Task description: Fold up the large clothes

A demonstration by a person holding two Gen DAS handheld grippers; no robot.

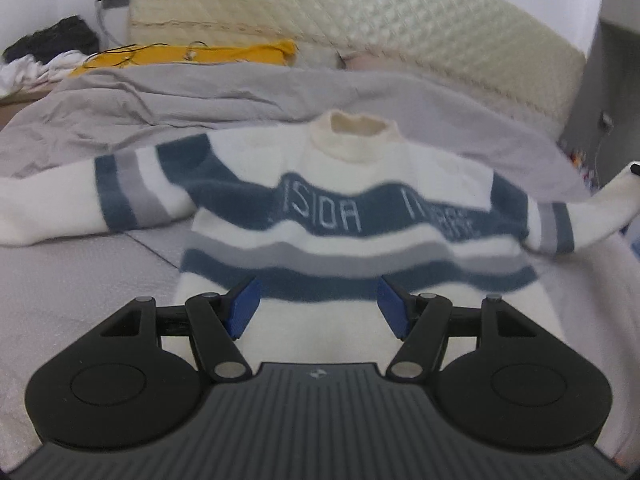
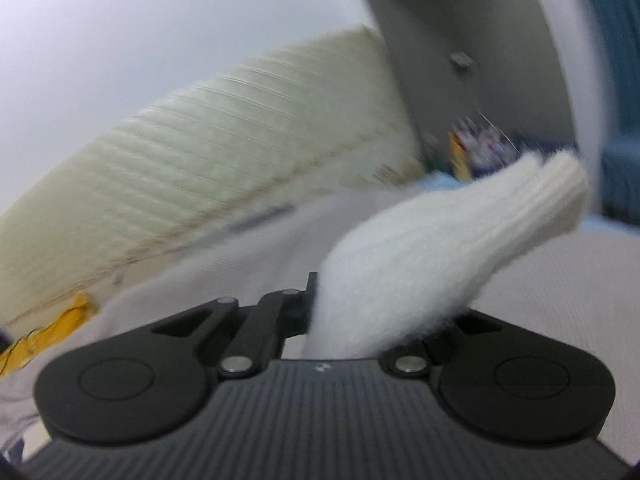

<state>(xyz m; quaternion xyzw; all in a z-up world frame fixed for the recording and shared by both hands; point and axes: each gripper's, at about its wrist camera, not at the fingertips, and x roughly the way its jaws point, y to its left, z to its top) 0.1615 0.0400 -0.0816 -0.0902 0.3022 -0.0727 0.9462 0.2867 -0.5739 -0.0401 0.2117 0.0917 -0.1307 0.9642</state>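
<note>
Sweater [image 1: 352, 216], a cream knit with blue and grey stripes and a high collar, lies face up on the bed [image 1: 80, 288], spread flat on the grey cover with its hem nearest the left camera. One sleeve [image 1: 52, 208] stretches flat out toward the left edge of that view. The other sleeve [image 1: 600, 208] is lifted off the bed at the right edge.

The right tool [image 2: 316, 312] is clenched on that raised sleeve; in its own view the white cuff [image 2: 552, 196] sticks out past the jaws and the knit bunches thickly between them. The left tool [image 1: 316, 308] hangs released above the hem, its blue pads [image 1: 244, 308] well apart with nothing between them.

The step in hand looks like folding the lifted sleeve in across the chest. To do it well, I would:

1. Keep the grip firm. The knit is thick and fuzzy, so it could slide out if the jaws ease.
2. Carry the sleeve high enough that the cuff clears the body, then lay it straight across the lettered blue band [image 1: 360, 208].
3. Use the free left tool to pin the body near the shoulder or hem, since a pull on 1 sleeve may drag the whole garment sideways on the smooth cover.
4. Set the sleeve down flat and let go only once it rests without a twist.

The right view is blurred, so the exact bite on the sleeve is hard to judge.
</note>
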